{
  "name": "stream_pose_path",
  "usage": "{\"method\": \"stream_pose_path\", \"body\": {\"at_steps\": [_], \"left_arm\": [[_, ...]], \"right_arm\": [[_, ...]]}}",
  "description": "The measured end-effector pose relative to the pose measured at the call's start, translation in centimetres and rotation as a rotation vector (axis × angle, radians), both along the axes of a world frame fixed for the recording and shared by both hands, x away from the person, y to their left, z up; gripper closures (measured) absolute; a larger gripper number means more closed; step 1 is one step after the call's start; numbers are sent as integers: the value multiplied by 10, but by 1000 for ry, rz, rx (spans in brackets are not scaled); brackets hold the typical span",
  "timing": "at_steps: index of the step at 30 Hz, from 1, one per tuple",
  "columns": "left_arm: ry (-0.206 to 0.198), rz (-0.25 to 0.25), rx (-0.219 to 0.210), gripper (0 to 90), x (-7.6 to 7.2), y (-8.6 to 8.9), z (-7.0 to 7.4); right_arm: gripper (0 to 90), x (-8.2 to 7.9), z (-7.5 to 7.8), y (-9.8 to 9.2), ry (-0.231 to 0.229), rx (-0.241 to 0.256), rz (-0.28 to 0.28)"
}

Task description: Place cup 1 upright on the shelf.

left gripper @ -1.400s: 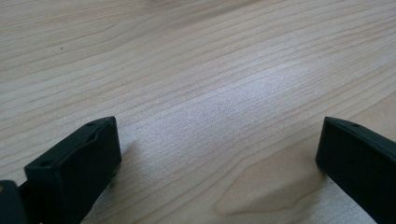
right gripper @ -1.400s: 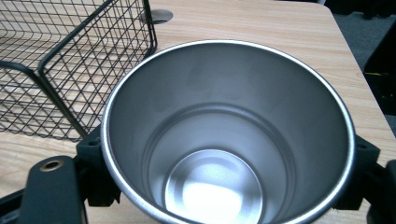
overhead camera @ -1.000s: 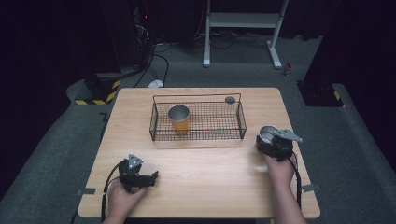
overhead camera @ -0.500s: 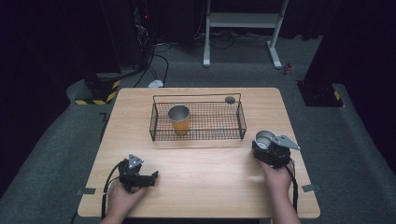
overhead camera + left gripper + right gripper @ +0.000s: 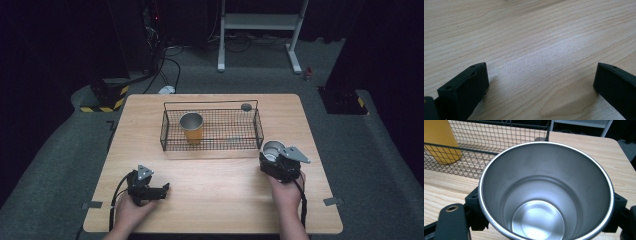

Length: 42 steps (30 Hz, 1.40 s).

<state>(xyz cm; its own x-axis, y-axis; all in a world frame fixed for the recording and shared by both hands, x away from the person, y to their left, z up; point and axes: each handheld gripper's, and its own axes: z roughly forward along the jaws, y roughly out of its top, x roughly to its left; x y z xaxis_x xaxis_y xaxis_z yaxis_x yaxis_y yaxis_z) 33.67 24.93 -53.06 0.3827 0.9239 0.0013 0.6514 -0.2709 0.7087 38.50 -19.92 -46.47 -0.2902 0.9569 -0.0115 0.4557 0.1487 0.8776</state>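
Right gripper [image 5: 272, 159] moved left toward basket [image 5: 210, 145], jaws pinching steel cup [image 5: 544, 192]; left gripper [image 5: 162, 189] jaws spread

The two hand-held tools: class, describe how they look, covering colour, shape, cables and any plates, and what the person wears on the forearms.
Both tools are black and blocky. The left tool carries a grey three-cornered plate on top, and a black cable loops from it beside the hand. The right tool has the same grey plate and a black cable trailing along the forearm. Each ends in two thick black rectangular jaws with small screw holes. The forearms are bare, with no sleeves visible.

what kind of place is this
Probably a lab or recording studio, not a home: a lone wooden table on grey carpet, dark surroundings, cables on the floor behind it, and black and yellow hazard tape.
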Motion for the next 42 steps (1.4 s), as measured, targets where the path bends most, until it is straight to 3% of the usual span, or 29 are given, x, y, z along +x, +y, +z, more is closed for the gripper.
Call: {"method": "stream_pose_path", "body": {"at_steps": [13, 24, 42], "left_arm": [[0, 0, 1, 3, 0, 0, 0], [0, 0, 1, 3, 0, 0, 0], [2, 21, 2, 3, -1, -2, 0]], "right_arm": [[183, 1, 13, 29, -21, -4, 42], [183, 6, 18, 42, -33, 18, 79], [184, 37, 35, 67, -48, 31, 125]]}}
